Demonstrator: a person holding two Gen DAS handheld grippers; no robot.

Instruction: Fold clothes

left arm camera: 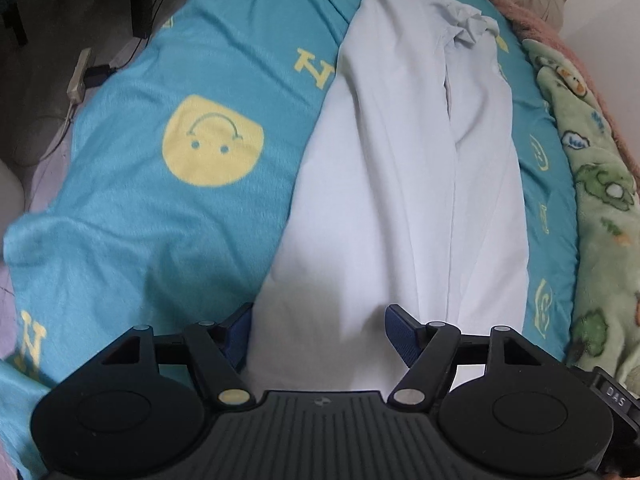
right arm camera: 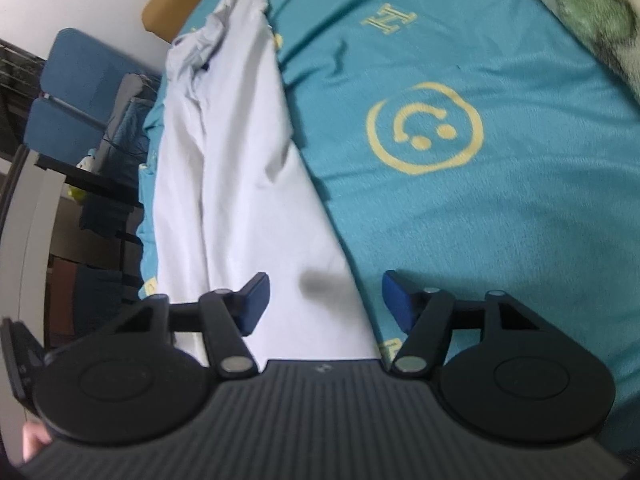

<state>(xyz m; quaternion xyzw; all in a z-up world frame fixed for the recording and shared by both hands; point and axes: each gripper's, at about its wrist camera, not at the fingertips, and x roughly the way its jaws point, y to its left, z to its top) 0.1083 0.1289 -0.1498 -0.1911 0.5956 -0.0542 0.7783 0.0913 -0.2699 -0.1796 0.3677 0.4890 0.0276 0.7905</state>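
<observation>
The white garment lies lengthwise on the teal bedspread, folded into a long narrow strip. Its far end is bunched and creased; its near end is flat and reaches under both grippers.

The left gripper hovers over the near end of the garment. Its jaws are spread wide, with cloth visible between the blue pads but not pinched. The right gripper is also spread wide. Its left pad sits above the garment; its right pad sits above the bedspread, so the garment's edge runs between them.

The bedspread carries yellow smiley faces and letter prints. A green patterned blanket lies along its far side. A power strip rests on the floor beside the bed.
</observation>
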